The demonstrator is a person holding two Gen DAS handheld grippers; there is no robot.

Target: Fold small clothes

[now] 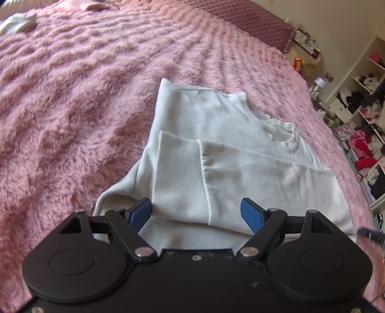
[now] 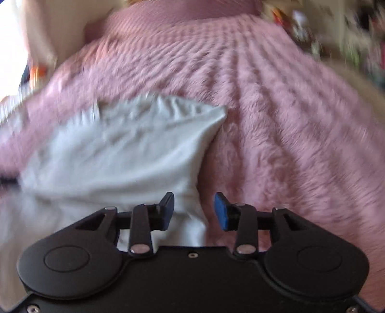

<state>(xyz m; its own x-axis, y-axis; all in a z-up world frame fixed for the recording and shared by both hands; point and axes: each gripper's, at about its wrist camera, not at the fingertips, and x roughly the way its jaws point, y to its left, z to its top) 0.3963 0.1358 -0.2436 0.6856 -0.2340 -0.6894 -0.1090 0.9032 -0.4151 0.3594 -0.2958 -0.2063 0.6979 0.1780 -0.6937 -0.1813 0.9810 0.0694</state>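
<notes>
Left tongs (image 1: 196, 214) hover released over the shirt's (image 1: 216, 144) near edge, nearer than the right tongs (image 2: 194, 211), parted and gripping nothing, at its bedward edge.

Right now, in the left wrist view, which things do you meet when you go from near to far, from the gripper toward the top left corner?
Left gripper → white shirt → pink fluffy blanket → small white cloth.
</notes>
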